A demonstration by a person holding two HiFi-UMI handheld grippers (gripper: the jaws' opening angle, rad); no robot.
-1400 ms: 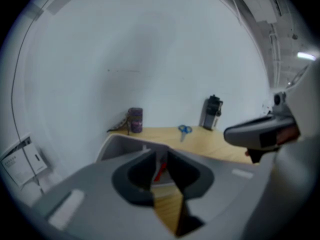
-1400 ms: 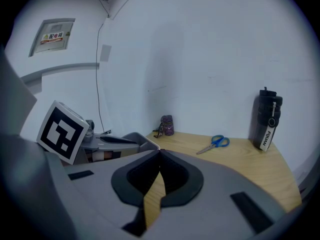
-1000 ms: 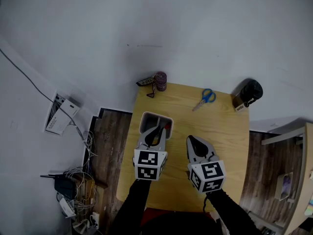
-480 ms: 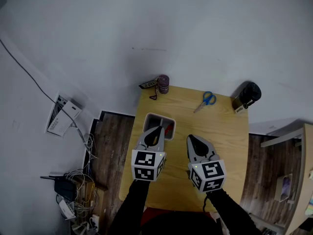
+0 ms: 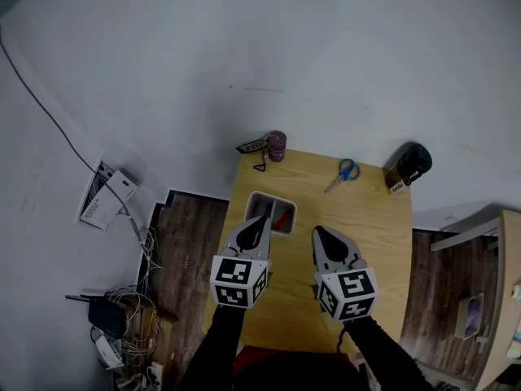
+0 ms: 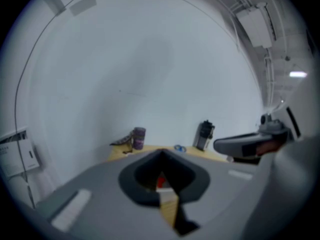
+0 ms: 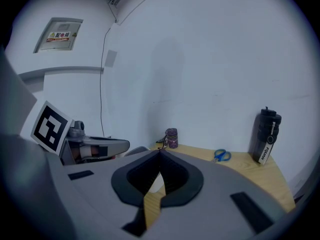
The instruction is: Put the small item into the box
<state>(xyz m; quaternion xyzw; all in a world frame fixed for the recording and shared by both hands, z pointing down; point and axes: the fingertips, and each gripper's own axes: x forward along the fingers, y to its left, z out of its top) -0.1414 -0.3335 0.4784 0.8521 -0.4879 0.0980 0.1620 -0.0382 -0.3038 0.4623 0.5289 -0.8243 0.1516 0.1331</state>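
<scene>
**Head view, then each gripper view: both grippers closed, red item in the box**

Head view: we count one light wooden table (image 5: 370, 218). It carries one white rectangular plastic box (image 5: 269, 196), one pair of blue-handled scissors (image 5: 348, 170), one small purple jar (image 5: 277, 146) and one black drinking bottle (image 5: 413, 161). One small red item (image 5: 282, 217) lies inside the box. The left gripper (image 5: 261, 221) hangs with its tips over the box's near edge. The right gripper (image 5: 318, 233) is just beside it, over bare wood. Each carries one cube of black-and-white square markers.

Left gripper view: we see its jaws closed tip to tip with nothing gripped. The red item shows through the opening behind the tips.

Right gripper view: its jaws are likewise pressed together and empty. The white tag (image 7: 266, 145) on the bottle reads "PQUAN". A wall plate (image 7: 61, 35) bears a yellow warning triangle and red characters that we read as 配电箱.
</scene>
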